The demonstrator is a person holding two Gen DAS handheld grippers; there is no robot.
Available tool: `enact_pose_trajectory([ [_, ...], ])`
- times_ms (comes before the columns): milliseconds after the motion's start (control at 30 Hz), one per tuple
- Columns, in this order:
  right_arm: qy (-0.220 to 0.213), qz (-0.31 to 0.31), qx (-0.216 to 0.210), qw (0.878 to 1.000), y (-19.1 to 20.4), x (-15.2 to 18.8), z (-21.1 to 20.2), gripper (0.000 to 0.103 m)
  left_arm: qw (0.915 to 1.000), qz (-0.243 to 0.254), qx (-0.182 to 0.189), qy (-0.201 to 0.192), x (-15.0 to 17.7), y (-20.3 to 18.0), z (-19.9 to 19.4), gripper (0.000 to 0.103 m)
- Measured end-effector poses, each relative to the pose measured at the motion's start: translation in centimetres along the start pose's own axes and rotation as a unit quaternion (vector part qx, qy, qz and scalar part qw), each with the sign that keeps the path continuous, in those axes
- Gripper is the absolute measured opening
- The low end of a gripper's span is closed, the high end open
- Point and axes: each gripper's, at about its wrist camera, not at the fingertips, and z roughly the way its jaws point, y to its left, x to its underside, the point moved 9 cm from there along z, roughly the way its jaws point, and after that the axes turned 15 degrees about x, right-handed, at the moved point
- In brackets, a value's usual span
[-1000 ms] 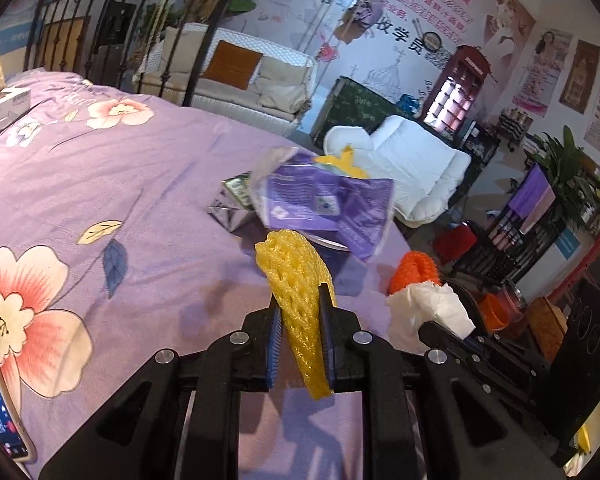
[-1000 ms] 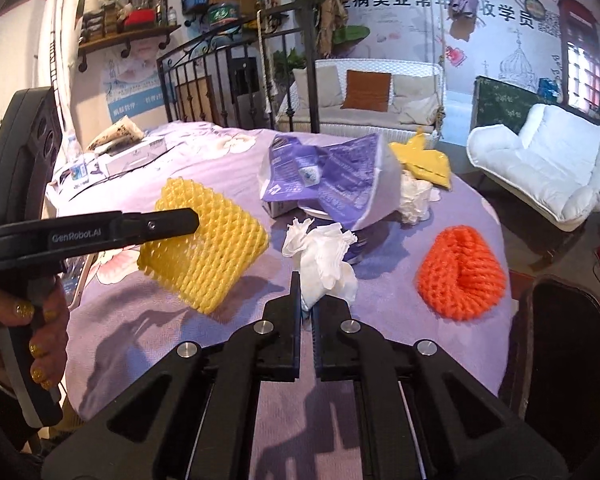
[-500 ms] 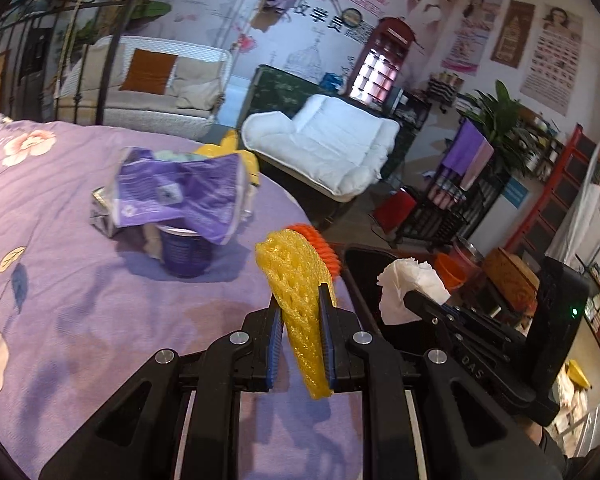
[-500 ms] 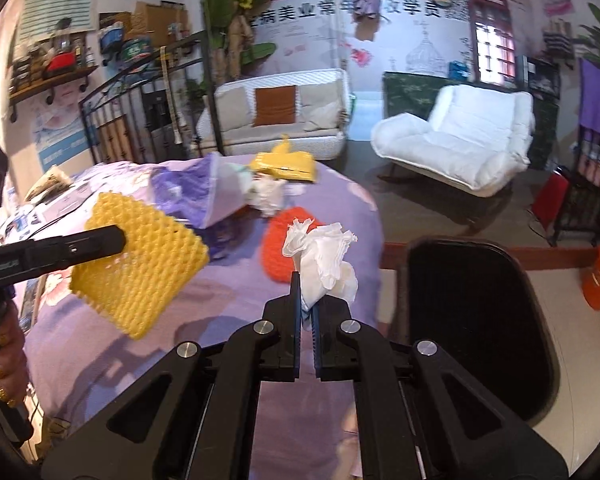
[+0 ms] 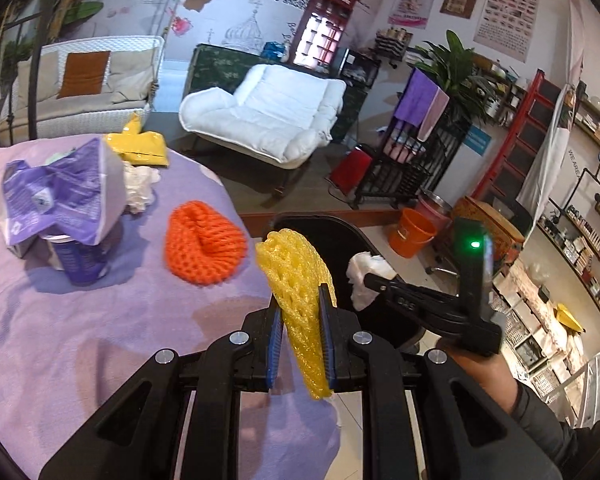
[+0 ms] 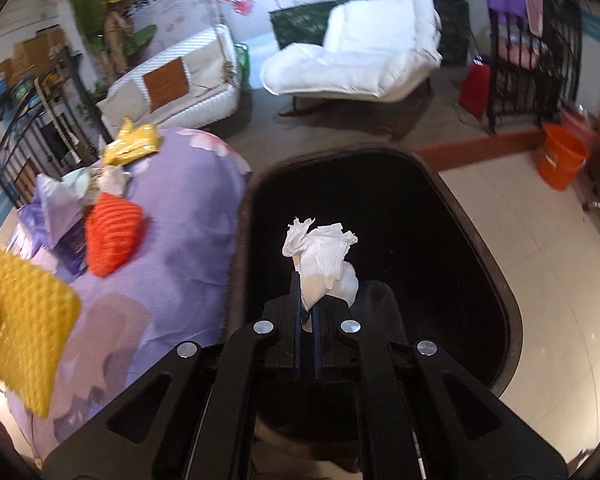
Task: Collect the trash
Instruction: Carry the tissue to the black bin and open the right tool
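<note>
Right wrist: right claw pinches white tissue, black bin directly beneath, ready to drop. Left claw clamps yellow foam net beside bin, queued next.

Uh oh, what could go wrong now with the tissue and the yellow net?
The yellow foam net in the left gripper hangs near the bed's edge, not clearly over the black bin; released now, it might miss. The tissue in the right gripper is light and could cling or drift.
</note>
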Motion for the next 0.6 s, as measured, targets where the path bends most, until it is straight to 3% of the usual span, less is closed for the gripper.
enact_pose_trajectory([
  [400,0.084,0.031,0.012,0.996,-1.0,2.5,5.5,0.01,0.9991,0.006,0.021,0.037,0.7,-2.0,3.4,0.017],
  [433,0.089,0.033,0.01,0.995,-1.1,2.7,5.8,0.019,0.9989,0.006,0.021,0.041,0.8,-2.0,3.7,0.018],
  [467,0.09,0.036,0.012,0.995,-1.2,2.9,5.8,0.039,0.9988,0.007,0.021,0.044,0.9,-2.1,4.0,0.017],
  [533,0.084,0.048,0.021,0.995,-1.5,2.9,5.5,0.068,0.9985,0.007,0.022,0.05,1.1,-2.3,4.3,0.018],
  [600,0.065,0.052,0.022,0.996,-1.9,2.6,4.7,0.069,0.9982,0.009,0.022,0.055,1.3,-2.4,4.6,0.018],
])
